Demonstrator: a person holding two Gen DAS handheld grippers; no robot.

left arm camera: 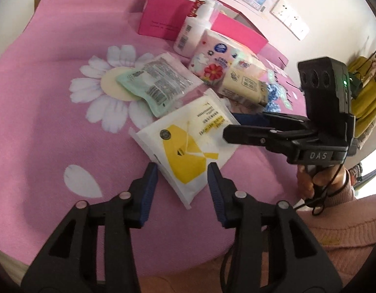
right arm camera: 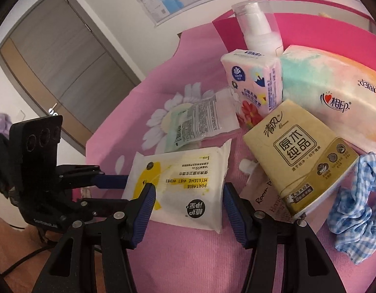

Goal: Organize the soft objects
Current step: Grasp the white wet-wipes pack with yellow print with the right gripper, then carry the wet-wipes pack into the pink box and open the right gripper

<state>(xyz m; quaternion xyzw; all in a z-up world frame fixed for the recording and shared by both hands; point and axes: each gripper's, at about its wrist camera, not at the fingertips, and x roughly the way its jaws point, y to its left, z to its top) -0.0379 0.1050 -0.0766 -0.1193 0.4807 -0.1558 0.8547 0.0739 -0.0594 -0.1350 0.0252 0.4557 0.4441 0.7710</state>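
1. Left wrist view: the left gripper hangs over a pink flowered cloth with its blue-padded jaws apart. The near end of a white and yellow wet wipes pack lies between the pads, and neither pad looks pressed against it. The right gripper reaches in from the right over the pack's far edge, held by a hand in a pink knitted sleeve; from this side its jaw state cannot be told. Behind the pack lie a mint green sachet, a flowered tissue pack, a white pump bottle and a magenta box

2. Right wrist view: the right gripper has its jaws apart on either side of the wet wipes pack (printed "PORTABLE HYGIENE WET WIPES"), the left pad at or over the pack's edge, the right pad just beside it, no squeeze visible. The left gripper comes in from the left, a blue fingertip at the pack's left edge. Nearby to the right are a gold tissue pack, a pastel tissue pack and a blue checked scrunchie
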